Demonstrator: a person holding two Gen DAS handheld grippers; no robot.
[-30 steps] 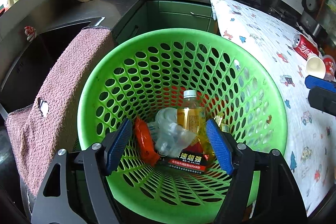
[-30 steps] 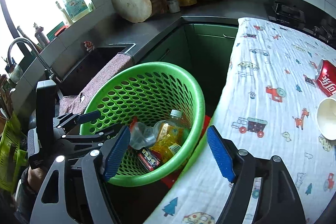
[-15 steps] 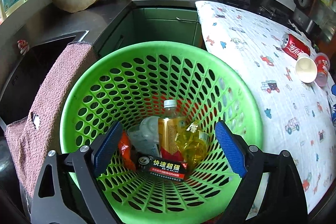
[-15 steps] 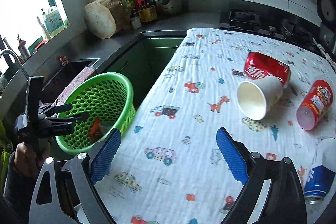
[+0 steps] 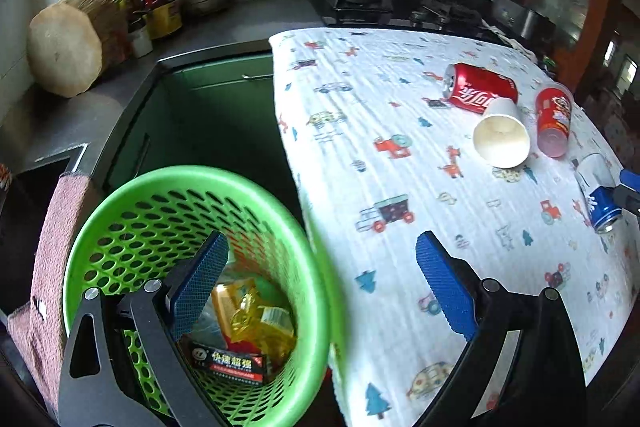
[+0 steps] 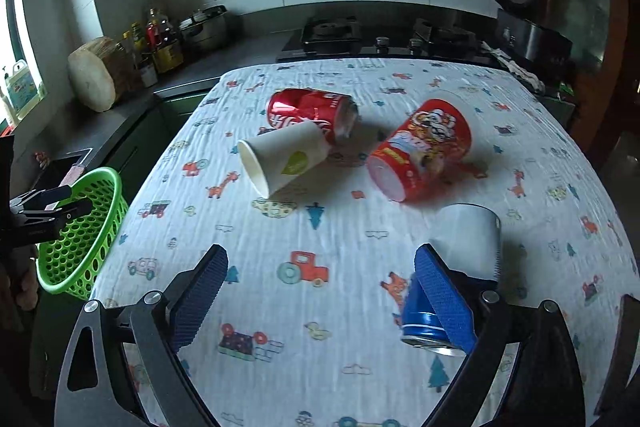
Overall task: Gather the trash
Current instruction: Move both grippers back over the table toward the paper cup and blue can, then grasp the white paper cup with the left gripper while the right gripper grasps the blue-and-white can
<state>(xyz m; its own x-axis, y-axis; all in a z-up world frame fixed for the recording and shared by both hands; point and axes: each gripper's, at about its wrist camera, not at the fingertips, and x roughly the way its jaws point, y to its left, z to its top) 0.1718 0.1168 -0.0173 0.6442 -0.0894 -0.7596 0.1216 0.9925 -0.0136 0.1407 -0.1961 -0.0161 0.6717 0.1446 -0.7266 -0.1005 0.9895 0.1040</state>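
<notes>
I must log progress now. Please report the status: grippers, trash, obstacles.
Left gripper open, empty, over green basket rim. Right gripper open, empty, beside blue can. Red can, paper cup, red snack cup lie on table. Nothing blocks.

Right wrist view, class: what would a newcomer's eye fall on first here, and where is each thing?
Four pieces of trash lie tipped over on the cartoon-print tablecloth: a red cola can at the far middle, a white paper cup touching it, a red snack cup to the right, and a blue-and-white can by the right gripper. A green basket sits off the table's left edge.
</notes>
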